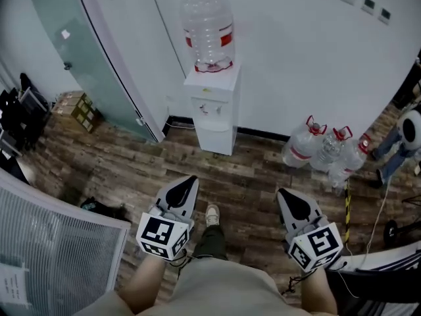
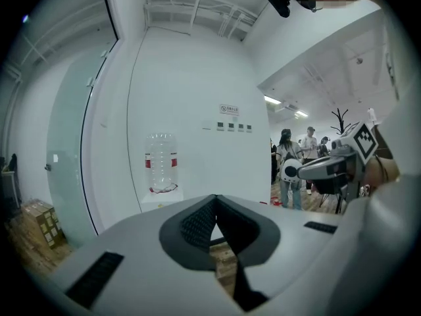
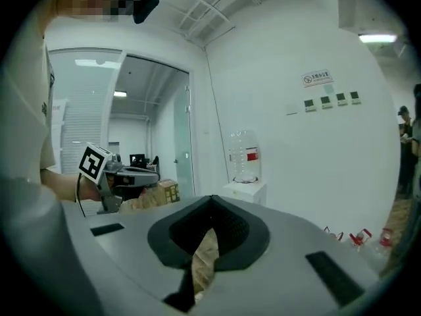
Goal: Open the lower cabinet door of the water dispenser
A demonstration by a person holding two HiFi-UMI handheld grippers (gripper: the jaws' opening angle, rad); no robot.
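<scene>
- A stretch of wood-plank floor [image 1: 260,176] lies between the grippers and the water dispenser [image 1: 214,104].
- Three red-topped spare water bottles [image 1: 322,151] stand by the wall to the dispenser's right. A frosted glass door [image 1: 85,51] and cardboard boxes [image 1: 79,109] are on its left.
- The left gripper [image 1: 191,180] and right gripper [image 1: 283,194] are both well apart from the dispenser. Each has its grey jaws pressed together with nothing between them.
- The dispenser is a white, boxy column against the white wall, with a clear ribbed bottle [image 1: 208,28] bearing a red label upturned on top.
- Its lower cabinet door [image 1: 216,137] is a plain white panel below the taps, and it looks closed.
</scene>
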